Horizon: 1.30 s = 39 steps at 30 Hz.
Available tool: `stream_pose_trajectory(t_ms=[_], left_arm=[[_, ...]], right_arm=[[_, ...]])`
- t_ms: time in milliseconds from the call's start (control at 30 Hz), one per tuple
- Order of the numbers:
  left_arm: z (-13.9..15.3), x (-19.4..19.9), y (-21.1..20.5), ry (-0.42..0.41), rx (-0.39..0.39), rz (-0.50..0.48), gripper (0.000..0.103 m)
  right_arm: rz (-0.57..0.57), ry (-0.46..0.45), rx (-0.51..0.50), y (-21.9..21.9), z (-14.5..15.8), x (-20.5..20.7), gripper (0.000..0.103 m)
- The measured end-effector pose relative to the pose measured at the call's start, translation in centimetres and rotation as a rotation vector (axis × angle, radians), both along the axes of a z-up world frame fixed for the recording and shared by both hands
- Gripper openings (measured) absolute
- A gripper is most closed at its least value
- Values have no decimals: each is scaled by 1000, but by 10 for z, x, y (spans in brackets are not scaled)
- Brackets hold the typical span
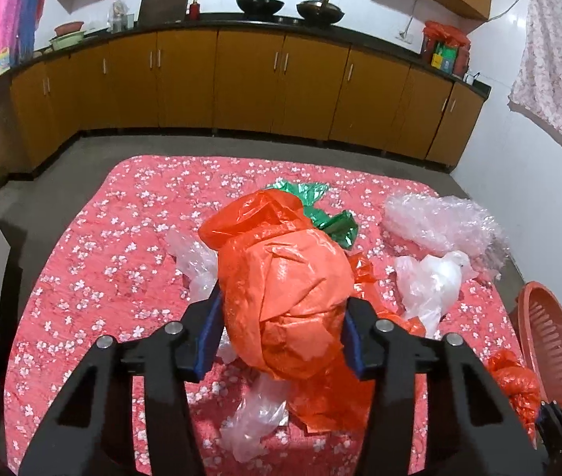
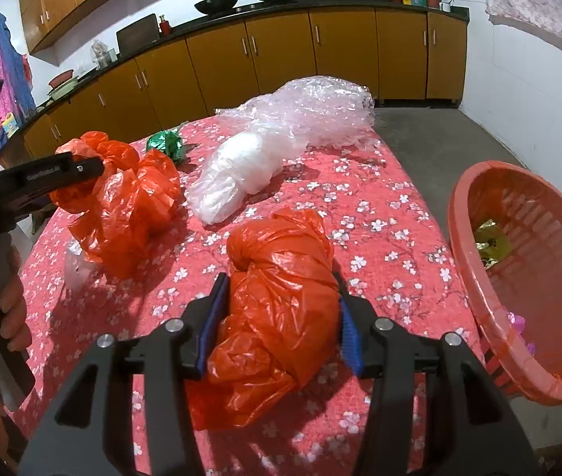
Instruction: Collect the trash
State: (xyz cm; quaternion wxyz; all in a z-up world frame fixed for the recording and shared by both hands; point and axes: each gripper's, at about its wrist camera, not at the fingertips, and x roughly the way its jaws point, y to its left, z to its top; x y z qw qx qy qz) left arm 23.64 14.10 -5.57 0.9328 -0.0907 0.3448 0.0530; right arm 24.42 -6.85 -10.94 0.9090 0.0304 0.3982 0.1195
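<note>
My left gripper [image 1: 283,305] is shut on a crumpled orange plastic bag [image 1: 285,277], its blue pads pressing both sides. In the right wrist view the same left gripper [image 2: 83,168] holds that bag [image 2: 130,202] at the table's left, a hand on its handle. My right gripper [image 2: 281,289] is shut on a knotted orange bag [image 2: 281,261] just above the floral cloth. A red plastic basket [image 2: 463,246] stands tilted off the table's right edge, with gold and pink scraps inside; it also shows in the left wrist view [image 1: 546,317].
On the red floral tablecloth [image 2: 380,214] lie bubble wrap [image 2: 312,107], a white bag [image 2: 237,170], green foil [image 2: 166,142] and clear plastic [image 1: 257,424]. Orange cabinets [image 1: 249,83] line the far wall beyond a strip of grey floor.
</note>
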Motion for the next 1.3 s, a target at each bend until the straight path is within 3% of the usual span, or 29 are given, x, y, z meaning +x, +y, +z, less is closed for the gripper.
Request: stream_pose_trajectory(t_ms=[367, 700, 1300], left_arm=[[37, -37, -5, -107, -15, -22, 47], [61, -71, -47, -174, -38, -144, 47], [55, -68, -132, -173, -71, -354, 47]], right_arm=[[-14, -50, 15, -12, 22, -14, 49], [-93, -133, 25, -53, 60, -29, 49], [-276, -217, -5, -147, 96, -52, 49]])
